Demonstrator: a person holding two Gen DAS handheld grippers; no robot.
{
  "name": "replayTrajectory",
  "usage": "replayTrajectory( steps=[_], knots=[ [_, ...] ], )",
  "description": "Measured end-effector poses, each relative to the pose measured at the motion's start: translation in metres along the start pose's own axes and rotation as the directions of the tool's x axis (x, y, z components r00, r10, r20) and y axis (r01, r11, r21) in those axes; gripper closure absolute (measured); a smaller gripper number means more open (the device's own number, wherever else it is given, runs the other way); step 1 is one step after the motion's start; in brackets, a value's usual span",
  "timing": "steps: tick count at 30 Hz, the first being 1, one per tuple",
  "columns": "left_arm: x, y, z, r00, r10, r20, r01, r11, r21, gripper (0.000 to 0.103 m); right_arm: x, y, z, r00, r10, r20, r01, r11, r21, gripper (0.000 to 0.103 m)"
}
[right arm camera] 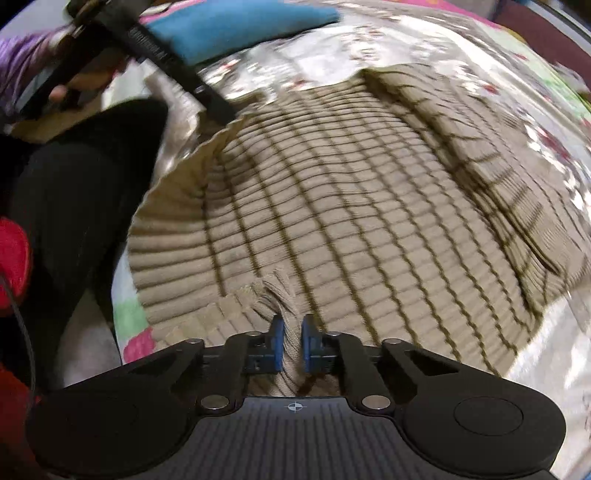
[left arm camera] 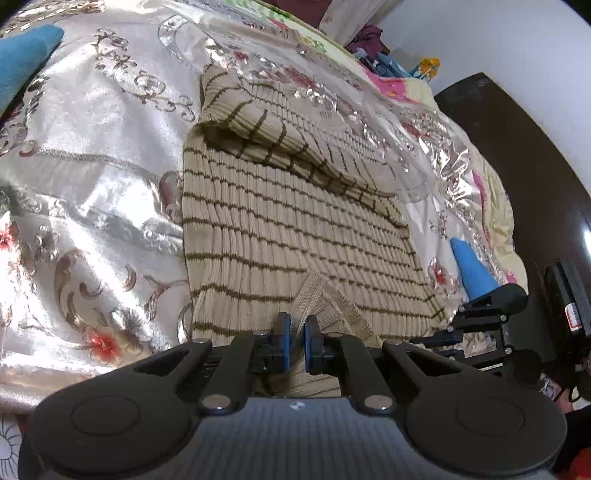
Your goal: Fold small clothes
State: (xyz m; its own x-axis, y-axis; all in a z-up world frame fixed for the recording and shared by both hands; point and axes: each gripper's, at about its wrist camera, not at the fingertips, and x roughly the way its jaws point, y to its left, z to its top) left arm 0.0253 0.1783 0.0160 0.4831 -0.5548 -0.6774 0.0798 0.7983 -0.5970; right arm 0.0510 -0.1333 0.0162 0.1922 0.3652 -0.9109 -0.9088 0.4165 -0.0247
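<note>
Garment: your striped knit sweater [left arm camera: 280,221] lies flat on the bed's satin cover [left arm camera: 92,147], stretching ahead of both tongs.
Left tongs [left arm camera: 297,345]: pinching its near hem.
Right tongs [right arm camera: 293,345]: pinching a bunched edge.
Handling: soft, stretchy, light; likely sags, so grip ribbed edges.

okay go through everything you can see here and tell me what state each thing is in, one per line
Striped sweater: lying on the bed, one sleeve folded across the body, near edge pinched at two spots.
Left gripper: shut on the sweater's near edge.
Right gripper: shut on a bunched ridge of the sweater.
Satin bedspread: spread under the sweater, wrinkled.
Blue cloth: lying beyond the sweater, untouched.
</note>
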Motion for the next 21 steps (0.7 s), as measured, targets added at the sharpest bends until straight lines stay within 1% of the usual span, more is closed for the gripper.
replayTrajectory(
  steps=[1, 3, 5, 7, 10, 11, 13, 16, 17, 19, 20, 21],
  knots=[
    [-0.001, 0.000, 0.001, 1.000, -0.004, 0.008, 0.004, 1.000, -0.003, 0.090, -0.005, -0.004, -0.001, 1.000, -0.010, 0.017, 0.010, 0.999, 0.035, 0.098],
    [-0.005, 0.001, 0.007, 0.999, -0.016, 0.030, 0.016, 1.000, -0.011, 0.090, -0.019, -0.019, -0.002, 0.997, -0.025, 0.077, 0.013, 0.989, 0.146, 0.098],
    [-0.010, 0.004, 0.016, 0.998, -0.034, 0.062, 0.035, 0.999, -0.030, 0.090, -0.036, -0.040, -0.001, 0.987, -0.051, 0.153, 0.008, 0.964, 0.266, 0.098],
    [-0.015, 0.007, 0.028, 0.993, -0.050, 0.105, 0.055, 0.997, -0.046, 0.090, -0.051, -0.061, -0.002, 0.973, -0.095, 0.210, 0.012, 0.931, 0.366, 0.099],
    [-0.022, 0.011, 0.054, 0.982, -0.051, 0.180, 0.060, 0.997, -0.046, 0.090, -0.071, -0.098, -0.003, 0.944, -0.182, 0.274, 0.021, 0.865, 0.501, 0.099],
    [-0.024, 0.012, 0.062, 0.977, -0.051, 0.205, 0.062, 0.997, -0.049, 0.090, -0.078, -0.112, -0.005, 0.931, -0.218, 0.293, 0.024, 0.838, 0.546, 0.099],
    [-0.029, 0.017, 0.080, 0.964, -0.052, 0.261, 0.071, 0.996, -0.061, 0.090, -0.084, -0.133, -0.009, 0.909, -0.272, 0.316, 0.024, 0.791, 0.611, 0.099],
    [-0.027, 0.027, 0.107, 0.940, -0.035, 0.338, 0.067, 0.994, -0.082, 0.090, -0.084, -0.168, -0.016, 0.868, -0.359, 0.342, 0.010, 0.702, 0.712, 0.099],
    [-0.022, 0.030, 0.116, 0.934, -0.036, 0.355, 0.074, 0.993, -0.092, 0.091, -0.082, -0.178, -0.018, 0.859, -0.377, 0.347, -0.001, 0.676, 0.737, 0.099],
    [-0.009, 0.035, 0.132, 0.927, -0.031, 0.373, 0.079, 0.990, -0.115, 0.091, -0.075, -0.198, -0.021, 0.844, -0.406, 0.350, -0.025, 0.622, 0.783, 0.099],
    [-0.001, 0.036, 0.139, 0.927, -0.028, 0.374, 0.078, 0.990, -0.120, 0.091, -0.068, -0.206, -0.022, 0.840, -0.418, 0.345, -0.033, 0.597, 0.802, 0.099],
    [0.006, 0.036, 0.145, 0.928, -0.024, 0.372, 0.073, 0.990, -0.119, 0.091, -0.063, -0.211, -0.023, 0.839, -0.425, 0.341, -0.038, 0.579, 0.814, 0.099]
  ],
)
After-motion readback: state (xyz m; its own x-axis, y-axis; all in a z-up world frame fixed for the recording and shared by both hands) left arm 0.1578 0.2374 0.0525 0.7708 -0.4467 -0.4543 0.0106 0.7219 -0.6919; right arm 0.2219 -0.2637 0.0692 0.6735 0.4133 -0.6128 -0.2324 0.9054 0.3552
